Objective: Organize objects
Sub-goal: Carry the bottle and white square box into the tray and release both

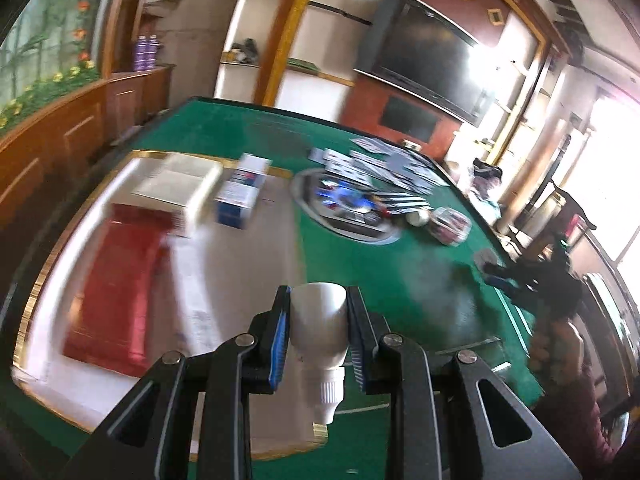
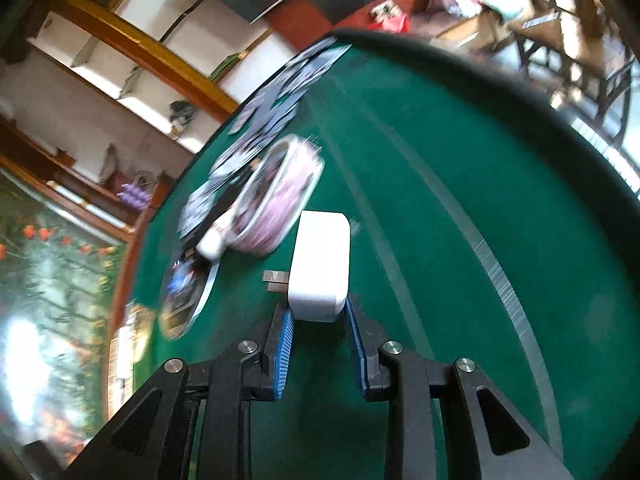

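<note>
The left gripper (image 1: pixel 318 316) is clamped on a small white squeeze bottle (image 1: pixel 318 332), cap pointing back toward the hand, above the green table (image 1: pixel 400 264). Ahead and to its left lies the white tray (image 1: pixel 224 280) holding boxes. The right gripper (image 2: pixel 318 312) pinches a white plug adapter (image 2: pixel 320 264), prongs leftward, well apart from that tray.

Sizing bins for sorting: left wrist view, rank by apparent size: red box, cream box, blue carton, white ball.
1. red box, largest.
2. cream box.
3. blue carton, though it and the cream box lie farther from the camera, so true sizes are unsure.
4. white ball, smallest.
</note>
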The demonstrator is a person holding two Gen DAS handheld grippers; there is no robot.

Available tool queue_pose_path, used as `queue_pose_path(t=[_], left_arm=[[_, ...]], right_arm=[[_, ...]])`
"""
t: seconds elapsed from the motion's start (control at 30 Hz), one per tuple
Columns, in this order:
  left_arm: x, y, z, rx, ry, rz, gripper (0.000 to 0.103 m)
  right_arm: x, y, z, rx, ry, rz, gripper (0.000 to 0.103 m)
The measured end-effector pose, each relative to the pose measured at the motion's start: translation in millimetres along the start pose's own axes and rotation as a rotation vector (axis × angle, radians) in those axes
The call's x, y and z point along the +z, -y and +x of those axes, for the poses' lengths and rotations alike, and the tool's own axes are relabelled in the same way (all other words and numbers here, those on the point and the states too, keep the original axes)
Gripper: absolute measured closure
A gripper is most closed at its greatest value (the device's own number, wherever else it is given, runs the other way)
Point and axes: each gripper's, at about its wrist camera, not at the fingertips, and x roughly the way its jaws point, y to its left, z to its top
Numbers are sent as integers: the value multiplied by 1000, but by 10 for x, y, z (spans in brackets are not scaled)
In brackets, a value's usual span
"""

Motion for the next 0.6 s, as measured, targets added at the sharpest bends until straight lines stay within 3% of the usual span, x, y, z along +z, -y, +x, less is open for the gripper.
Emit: queue_pose_path(t=[0.2,0.3,0.4,0.6], left_arm=[[165,-283,113,27,-47,-33,77],[227,-388,321,6,-101,-77,77],[215,-448,539,-23,-159,-117,77],[115,-549,859,12,-254,-153,78]], right_arm=[[-229,-436,93,99,-84,-68,76],[-340,-718,148,136,-117,-123,75],[-474,-1024,240,181,-164,-176,75],[-732,-1532,444,225,-249,-280,75]])
